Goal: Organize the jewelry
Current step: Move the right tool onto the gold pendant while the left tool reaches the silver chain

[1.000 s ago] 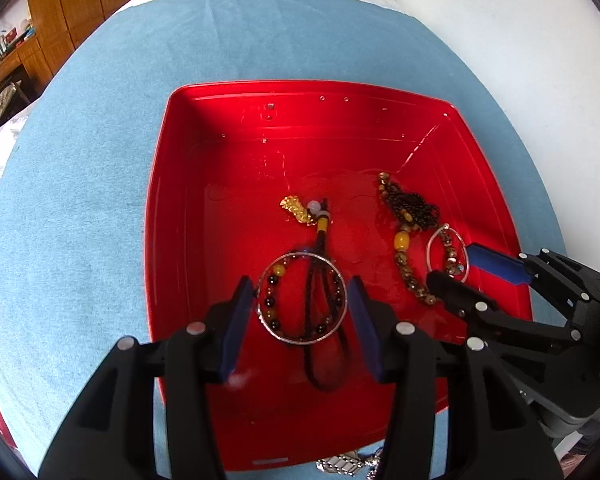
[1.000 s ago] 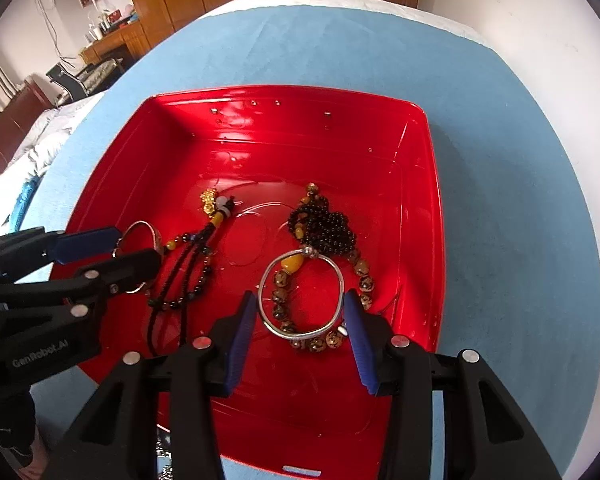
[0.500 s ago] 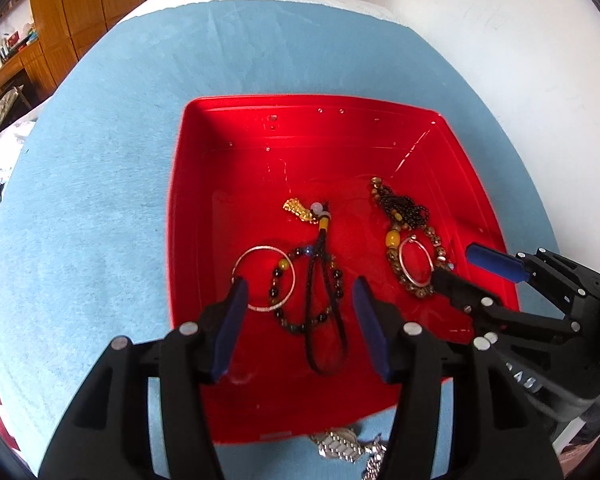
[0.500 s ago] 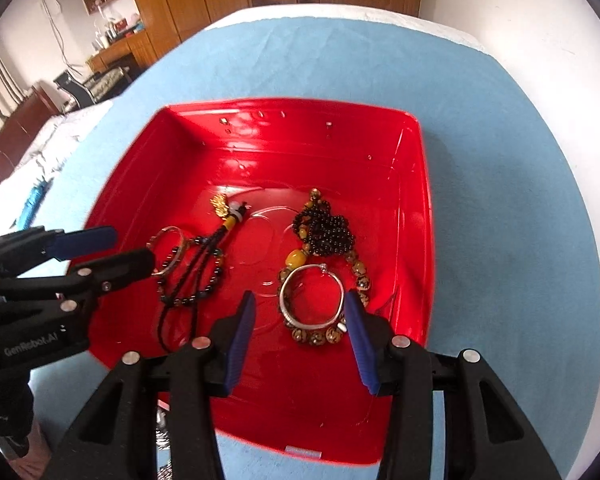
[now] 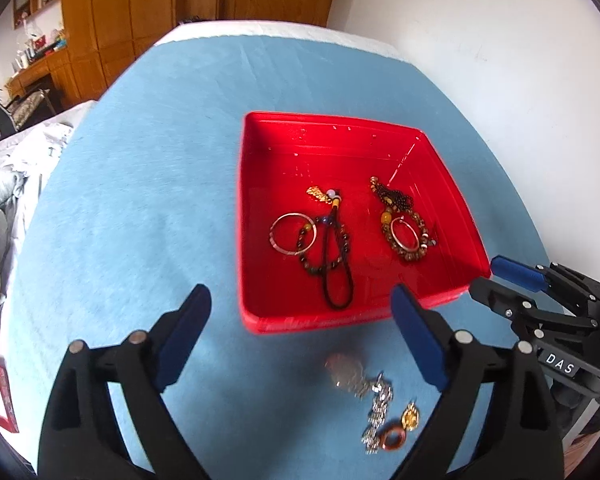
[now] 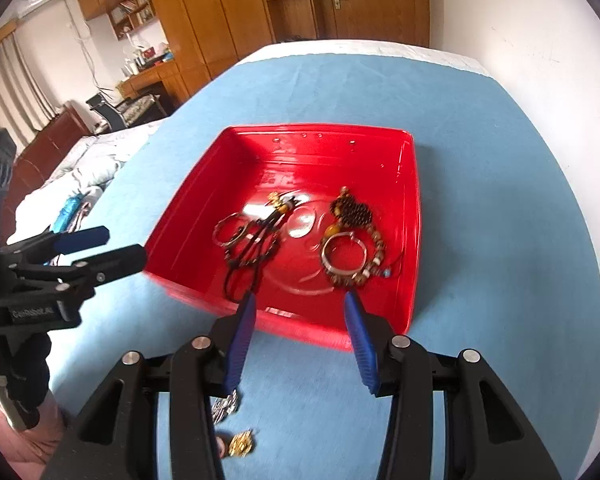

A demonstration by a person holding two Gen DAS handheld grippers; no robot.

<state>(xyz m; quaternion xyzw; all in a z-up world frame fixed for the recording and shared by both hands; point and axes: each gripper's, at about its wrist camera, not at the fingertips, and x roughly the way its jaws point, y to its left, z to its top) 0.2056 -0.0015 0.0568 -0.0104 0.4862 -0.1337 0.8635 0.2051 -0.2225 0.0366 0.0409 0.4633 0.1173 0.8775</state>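
Inside the red tray point(image 5: 452, 200), toward its near edge: two silver bangles, one point(image 5: 293, 233) over the black cord bracelet point(image 5: 332, 256) by the left wall, the other point(image 6: 343, 255) on the brown bead bracelet point(image 6: 374, 254) by the right wall. Both released since a second ago. Left gripper point(image 5: 302, 307) just opened wide, empty; right gripper point(image 6: 299, 301) half spread, empty. Both now back over the near rim. Probably next: loose silver chain and gold pendant point(image 5: 411, 417) on blue cloth point(image 5: 140, 200), just beyond that rim.
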